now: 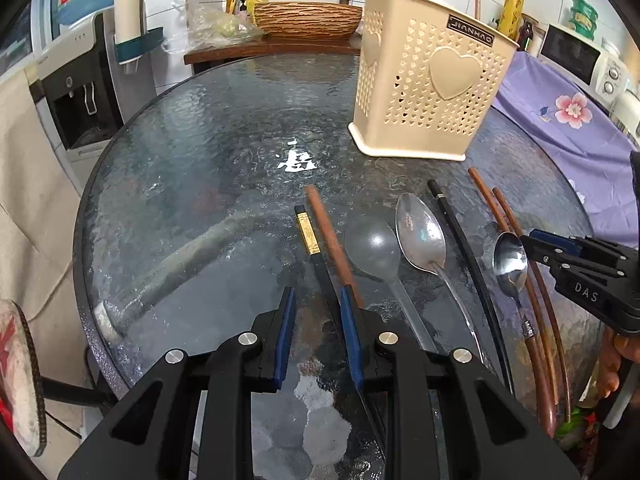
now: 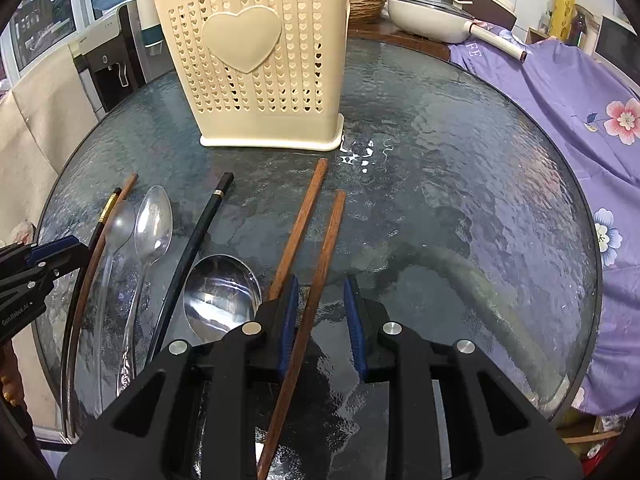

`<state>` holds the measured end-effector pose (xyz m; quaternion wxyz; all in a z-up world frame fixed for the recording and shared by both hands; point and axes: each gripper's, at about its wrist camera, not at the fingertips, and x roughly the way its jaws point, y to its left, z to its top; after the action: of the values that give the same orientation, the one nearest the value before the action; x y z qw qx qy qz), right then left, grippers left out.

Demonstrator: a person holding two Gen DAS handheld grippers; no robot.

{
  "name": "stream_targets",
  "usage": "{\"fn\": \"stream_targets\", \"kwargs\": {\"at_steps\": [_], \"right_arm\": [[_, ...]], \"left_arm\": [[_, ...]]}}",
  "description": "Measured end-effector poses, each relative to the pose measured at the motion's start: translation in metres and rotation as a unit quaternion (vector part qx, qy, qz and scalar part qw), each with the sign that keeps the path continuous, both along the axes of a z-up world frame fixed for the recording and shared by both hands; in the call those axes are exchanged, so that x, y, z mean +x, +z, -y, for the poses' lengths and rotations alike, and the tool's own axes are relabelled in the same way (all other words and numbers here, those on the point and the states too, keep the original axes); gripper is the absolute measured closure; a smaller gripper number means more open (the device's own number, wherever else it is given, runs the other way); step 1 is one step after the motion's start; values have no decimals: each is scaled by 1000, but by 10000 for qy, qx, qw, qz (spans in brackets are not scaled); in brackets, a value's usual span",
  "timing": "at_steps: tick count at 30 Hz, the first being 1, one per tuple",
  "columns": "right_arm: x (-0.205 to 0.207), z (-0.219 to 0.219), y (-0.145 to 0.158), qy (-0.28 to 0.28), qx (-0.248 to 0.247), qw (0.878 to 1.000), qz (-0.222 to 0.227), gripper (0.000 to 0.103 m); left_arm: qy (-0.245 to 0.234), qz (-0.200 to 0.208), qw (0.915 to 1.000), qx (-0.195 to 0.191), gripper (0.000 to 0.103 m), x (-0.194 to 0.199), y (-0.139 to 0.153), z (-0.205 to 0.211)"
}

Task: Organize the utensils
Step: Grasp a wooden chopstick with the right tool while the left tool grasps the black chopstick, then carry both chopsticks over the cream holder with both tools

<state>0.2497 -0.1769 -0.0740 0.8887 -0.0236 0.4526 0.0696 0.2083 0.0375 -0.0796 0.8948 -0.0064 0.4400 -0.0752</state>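
The cream utensil holder (image 2: pixel 256 68) bears a black label reading "JIANHAO". One gripper body (image 1: pixel 588 280) shows "DAS"; the other gripper (image 2: pixel 24 280) carries "GenRobot.AI". The purple cloth (image 2: pixel 560 92) shows "FE".

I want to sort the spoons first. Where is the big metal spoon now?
In the right wrist view the big metal spoon lies on the glass table, left of the gripper, between the black chopstick and two brown chopsticks.
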Motion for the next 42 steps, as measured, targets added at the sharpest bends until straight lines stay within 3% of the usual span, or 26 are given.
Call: {"fn": "stream_targets", "kwargs": {"at_steps": [20, 30, 35, 42], "right_arm": [[29, -4, 3, -164, -9, 9996, -235, 81], [39, -12, 5, -201, -107, 9993, -295, 94], [38, -10, 5, -209, -76, 9994, -269, 95], [42, 7, 7, -73, 667, 9973, -314, 95]], "left_arm": [[27, -120, 9987, 499, 85, 40, -2, 18], [136, -143, 9982, 562, 93, 43, -1, 20], [136, -122, 9981, 593, 95, 43, -2, 26], [89, -139, 9993, 338, 96, 50, 1, 26]]}}
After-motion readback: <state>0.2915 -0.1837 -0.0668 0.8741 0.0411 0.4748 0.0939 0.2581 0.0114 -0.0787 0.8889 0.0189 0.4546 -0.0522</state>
